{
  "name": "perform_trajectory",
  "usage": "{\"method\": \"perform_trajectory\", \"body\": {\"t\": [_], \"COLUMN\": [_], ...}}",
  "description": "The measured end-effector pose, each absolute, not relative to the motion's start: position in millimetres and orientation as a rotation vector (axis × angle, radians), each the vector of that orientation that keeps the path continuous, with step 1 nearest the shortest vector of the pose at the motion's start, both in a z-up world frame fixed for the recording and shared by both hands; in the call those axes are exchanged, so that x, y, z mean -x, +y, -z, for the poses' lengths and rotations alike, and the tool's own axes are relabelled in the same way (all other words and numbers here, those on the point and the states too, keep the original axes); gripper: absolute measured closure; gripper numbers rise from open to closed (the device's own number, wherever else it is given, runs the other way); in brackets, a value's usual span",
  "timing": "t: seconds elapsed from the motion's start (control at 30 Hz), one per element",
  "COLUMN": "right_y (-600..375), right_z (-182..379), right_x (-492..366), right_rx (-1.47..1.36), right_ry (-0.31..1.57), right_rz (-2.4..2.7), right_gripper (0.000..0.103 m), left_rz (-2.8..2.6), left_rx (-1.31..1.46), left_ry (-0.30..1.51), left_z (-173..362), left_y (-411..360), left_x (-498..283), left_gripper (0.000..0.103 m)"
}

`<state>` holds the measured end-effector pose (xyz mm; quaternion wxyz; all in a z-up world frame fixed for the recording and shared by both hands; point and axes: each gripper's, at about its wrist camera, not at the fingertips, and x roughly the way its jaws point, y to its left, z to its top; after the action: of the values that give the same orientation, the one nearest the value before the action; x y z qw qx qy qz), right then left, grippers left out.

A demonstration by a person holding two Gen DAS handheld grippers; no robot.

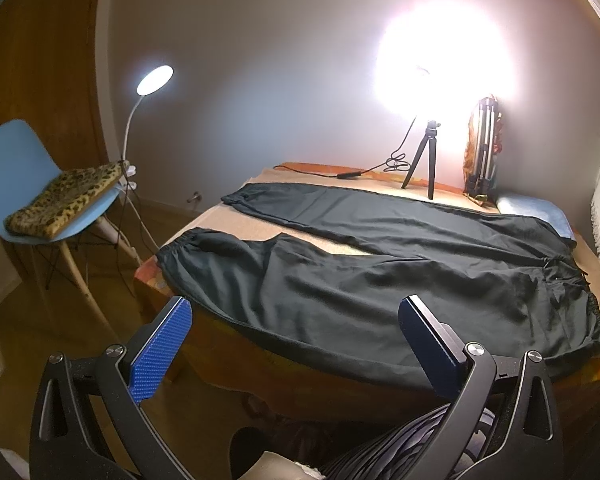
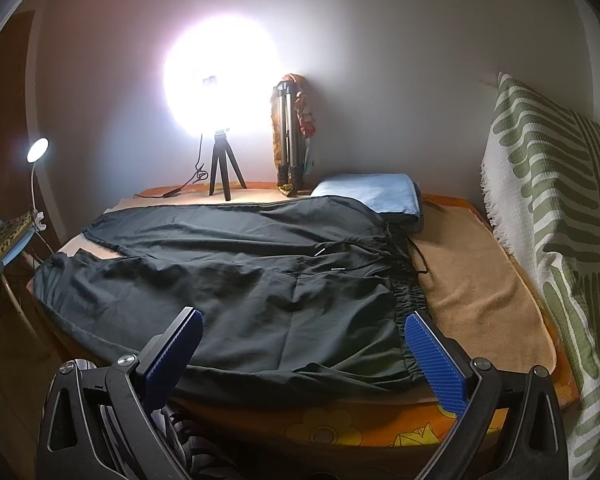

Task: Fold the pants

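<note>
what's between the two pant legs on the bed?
Only a bare wedge of the tan blanket, widest at the cuffs and closing toward the crotch of the pants. Clearest in the left wrist view.

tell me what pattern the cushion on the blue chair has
Leopard print, tan with dark spots. The cushion shows best in the left wrist view.

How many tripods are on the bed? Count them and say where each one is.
2. A small black tripod stands open at the bed's far edge under the bright light; a silver tripod, legs folded, leans against the wall just right of it. None seems hidden.
</note>
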<state>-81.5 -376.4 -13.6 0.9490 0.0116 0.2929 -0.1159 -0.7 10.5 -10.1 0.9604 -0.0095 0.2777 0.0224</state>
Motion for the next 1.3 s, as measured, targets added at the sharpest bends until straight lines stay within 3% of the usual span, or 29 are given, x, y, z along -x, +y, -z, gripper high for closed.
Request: {"method": "perform_trajectory", "body": {"t": [0.4,0.6,1.3], "right_y": [-362,-340,-300], "right_z": [22,46,121], "right_x": [60,36,-17], "right_rx": [0.075,0.164,0.445], "right_ry": [0.619,0.712,1.039], "right_rz": [0.122,-0.058,-0.406], "right_gripper": [0.002,0.01,0.036], "left_rz": [-0.053,-0.026,-0.119], "left_rx": [0.038,0.07,0.301], "left_ry": [0.652,0.678,0.772], "left_z": [32,43,72], "left_y": [36,52,162], "left_x": [-13,-18,-69], "left_gripper": [0.0,0.0,0.025]}}
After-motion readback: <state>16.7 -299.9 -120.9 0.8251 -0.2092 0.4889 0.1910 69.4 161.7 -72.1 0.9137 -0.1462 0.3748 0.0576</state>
